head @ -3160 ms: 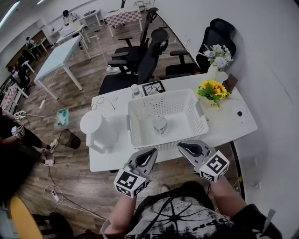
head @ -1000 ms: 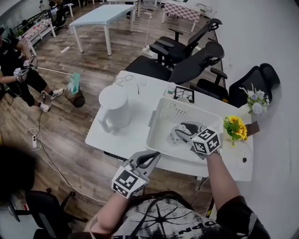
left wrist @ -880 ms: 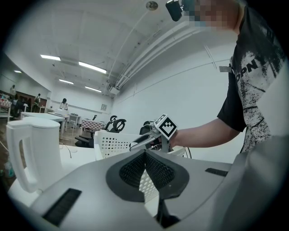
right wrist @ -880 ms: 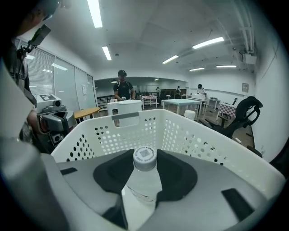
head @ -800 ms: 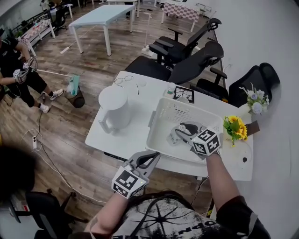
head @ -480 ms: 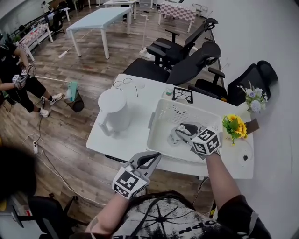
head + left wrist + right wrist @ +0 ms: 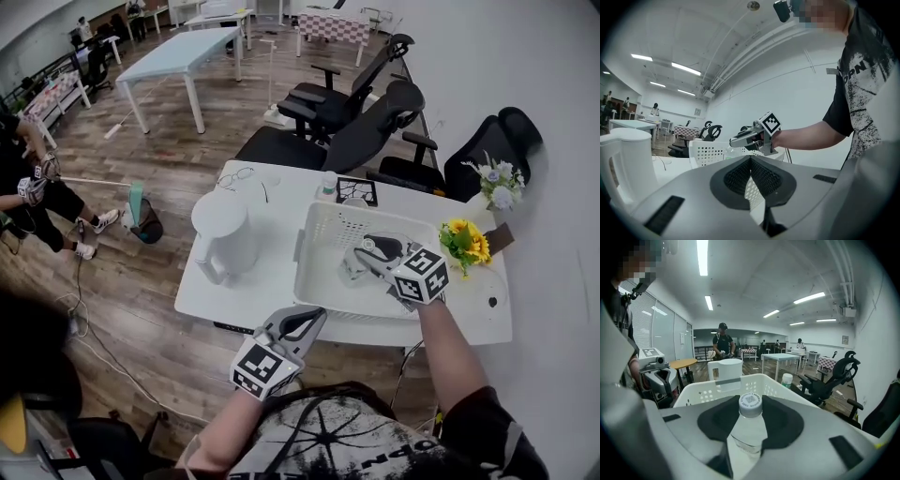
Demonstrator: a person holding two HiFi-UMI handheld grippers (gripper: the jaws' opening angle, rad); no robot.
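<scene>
Plainly, my right gripper (image 7: 367, 253) was clamped on the clear plastic bottle (image 7: 748, 432) with the white screw cap. Its jaws pressed the soft body from both sides, just under the neck, so the cap poked out ahead of them. I judged that grip sensible, since the shoulder of the bottle would stop it sliding through. The bottle hung inside the white perforated plastic basket (image 7: 319, 277); whether it touched the basket floor I could not tell.

The basket sat on the white worktop (image 7: 253, 295), with the white lidded plastic kettle (image 7: 225, 234) just beside its left wall.

The right forearm reached straight out over the basket's near rim, marker cube turned upward. My left gripper (image 7: 302, 322) had its jaws together on nothing. It was held low, off the near edge of the worktop, the elbow tucked against the body and the jaws pointing towards the basket, well apart from the bottle.
</scene>
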